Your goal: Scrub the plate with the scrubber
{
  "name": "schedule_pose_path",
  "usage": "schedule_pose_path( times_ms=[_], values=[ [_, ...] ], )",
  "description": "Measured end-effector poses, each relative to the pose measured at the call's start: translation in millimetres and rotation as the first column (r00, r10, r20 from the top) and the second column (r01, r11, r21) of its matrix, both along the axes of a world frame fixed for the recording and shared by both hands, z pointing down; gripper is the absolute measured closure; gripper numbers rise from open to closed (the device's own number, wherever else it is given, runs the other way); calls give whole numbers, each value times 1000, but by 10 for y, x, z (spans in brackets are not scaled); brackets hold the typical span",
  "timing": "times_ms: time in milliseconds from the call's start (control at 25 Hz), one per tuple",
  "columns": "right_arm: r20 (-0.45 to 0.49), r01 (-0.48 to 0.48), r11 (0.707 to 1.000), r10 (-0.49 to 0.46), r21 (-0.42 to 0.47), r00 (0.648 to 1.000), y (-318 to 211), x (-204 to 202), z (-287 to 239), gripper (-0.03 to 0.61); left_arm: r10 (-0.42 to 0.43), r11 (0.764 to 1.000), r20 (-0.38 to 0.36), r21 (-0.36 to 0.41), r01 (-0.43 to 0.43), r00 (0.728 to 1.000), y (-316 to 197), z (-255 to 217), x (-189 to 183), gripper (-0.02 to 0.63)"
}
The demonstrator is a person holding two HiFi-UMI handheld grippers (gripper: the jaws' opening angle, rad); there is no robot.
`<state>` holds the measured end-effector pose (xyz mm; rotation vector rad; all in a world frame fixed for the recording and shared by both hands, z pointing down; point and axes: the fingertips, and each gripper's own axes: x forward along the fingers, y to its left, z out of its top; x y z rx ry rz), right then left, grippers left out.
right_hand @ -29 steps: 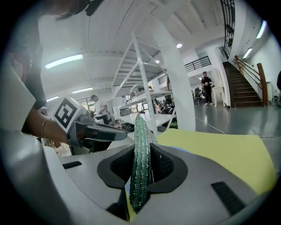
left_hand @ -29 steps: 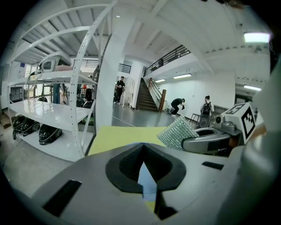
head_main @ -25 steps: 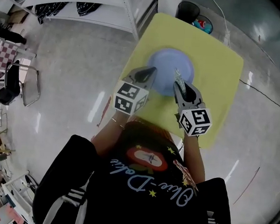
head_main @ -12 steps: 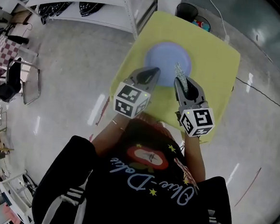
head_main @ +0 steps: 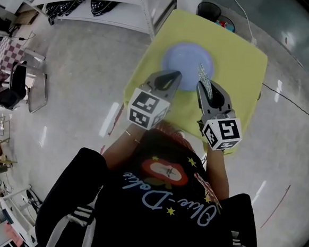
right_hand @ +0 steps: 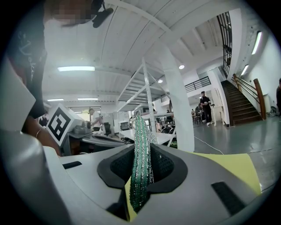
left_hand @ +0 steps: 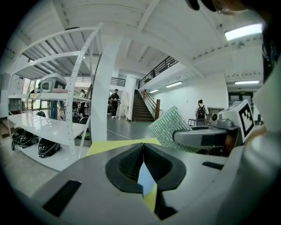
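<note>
Both grippers have lifted and drawn back toward the person since the earlier frame, so they sit larger in the head view and the scrubber no longer reaches over the middle of the plate.

The left gripper (head_main: 175, 74) is clenched on nothing: in its own view the 2 dark pads meet at their tips (left_hand: 143, 151), and only a sliver of the blue plate (left_hand: 145, 178) and yellow tabletop shows through the slot below them. Its tip hangs above the near left rim of the plate.

The right gripper (head_main: 203, 88) grasps the scrubber (head_main: 203, 74), a thin glittery silver-green pad standing on edge. In the right gripper view the pads squeeze its lower part and the rest rises straight out past the tips (right_hand: 140, 132). Seen from the head view, the scrubber is raised over the near right rim of the plate, not touching it.

The round blue plate (head_main: 187, 59) lies flat near the middle of the yellow table (head_main: 240, 52), just beyond both grippers. A white shelving rack (head_main: 100, 7) stands at the far left, and a black bin (head_main: 208, 11) sits past the table's far edge.
</note>
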<state>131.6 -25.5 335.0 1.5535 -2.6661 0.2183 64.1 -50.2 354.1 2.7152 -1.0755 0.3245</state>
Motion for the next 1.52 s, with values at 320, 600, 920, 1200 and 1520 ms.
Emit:
schedule_pose_path(
  times_ms=[320, 600, 920, 1200, 1520],
  values=[
    [10, 10, 1000, -10, -5, 1000, 14, -12, -4, 517, -8, 1000, 3, -5, 8, 1000, 16, -20, -11, 611],
    [8, 15, 1000, -15, -7, 1000, 12, 17, 29, 517, -19, 1000, -3, -18, 19, 1000, 10, 29, 2, 611],
    [4, 26, 1000, -26, 0, 1000, -9, -50, 3, 517, -26, 999, -4, -20, 26, 1000, -7, 29, -53, 611],
    [1, 24, 1000, -24, 4, 1000, -13, -57, -7, 517, -27, 999, -1, -24, 27, 1000, -12, 42, -65, 611],
    [-5, 25, 1000, -25, 2, 1000, -1, -72, 6, 518, -30, 999, -4, -17, 30, 1000, -10, 27, -85, 611]
  ],
)
